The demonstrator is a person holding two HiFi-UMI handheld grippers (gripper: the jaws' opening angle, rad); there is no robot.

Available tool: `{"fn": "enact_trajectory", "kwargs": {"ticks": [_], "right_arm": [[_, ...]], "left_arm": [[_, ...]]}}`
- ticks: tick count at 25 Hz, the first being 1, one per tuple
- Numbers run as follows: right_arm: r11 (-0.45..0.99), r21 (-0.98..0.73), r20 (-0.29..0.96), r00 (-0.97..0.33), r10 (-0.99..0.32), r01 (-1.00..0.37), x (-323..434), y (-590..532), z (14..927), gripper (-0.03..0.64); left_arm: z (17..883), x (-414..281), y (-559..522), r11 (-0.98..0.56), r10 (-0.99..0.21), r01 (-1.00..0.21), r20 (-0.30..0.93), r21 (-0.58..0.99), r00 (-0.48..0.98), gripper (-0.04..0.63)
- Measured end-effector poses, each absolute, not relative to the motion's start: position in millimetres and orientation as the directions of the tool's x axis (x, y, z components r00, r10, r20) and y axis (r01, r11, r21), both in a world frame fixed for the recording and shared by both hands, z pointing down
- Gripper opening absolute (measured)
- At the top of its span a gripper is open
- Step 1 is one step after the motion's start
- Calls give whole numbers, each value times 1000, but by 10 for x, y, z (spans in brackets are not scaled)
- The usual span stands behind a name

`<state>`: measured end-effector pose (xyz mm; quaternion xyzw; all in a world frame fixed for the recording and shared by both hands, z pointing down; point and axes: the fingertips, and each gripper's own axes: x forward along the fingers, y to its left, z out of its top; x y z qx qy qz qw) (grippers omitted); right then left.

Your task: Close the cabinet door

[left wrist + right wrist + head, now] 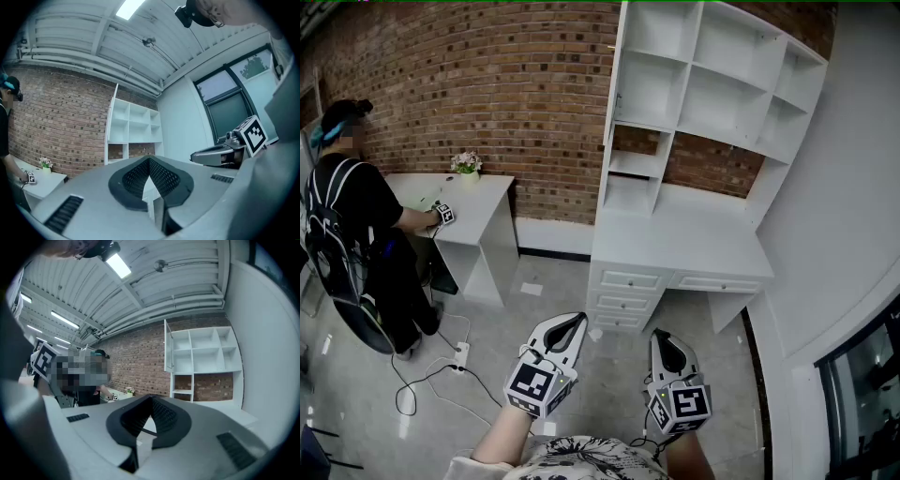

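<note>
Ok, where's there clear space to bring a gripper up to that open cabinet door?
The white desktop under the shelf unit is bare, and the floor before the drawers is open. The open door juts from the unit's upper left. Crowded at left: cables, a power strip and a person at the small desk.

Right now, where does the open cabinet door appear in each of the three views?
Head view: the open cabinet door is at top centre, a thin edge on the left side of the white shelf unit.
Left gripper view: left of centre, on the unit's left side.
Right gripper view: just right of centre, swung out from the unit's upper left.
Shared landmark: the flower pot, left of the door in every view.
</note>
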<state>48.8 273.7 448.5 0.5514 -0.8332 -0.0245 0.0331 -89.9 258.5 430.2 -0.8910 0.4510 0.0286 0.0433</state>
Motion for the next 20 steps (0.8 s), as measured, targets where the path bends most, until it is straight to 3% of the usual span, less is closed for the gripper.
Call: {"fn": "enact_trajectory", "kwargs": {"ticks": [20], "right_arm": [[434, 7, 58, -433, -900, -901, 949, 2638, 4714, 2]], "left_arm": [[4487, -444, 2580, -559, -825, -827, -51, -67, 562, 11]]}}
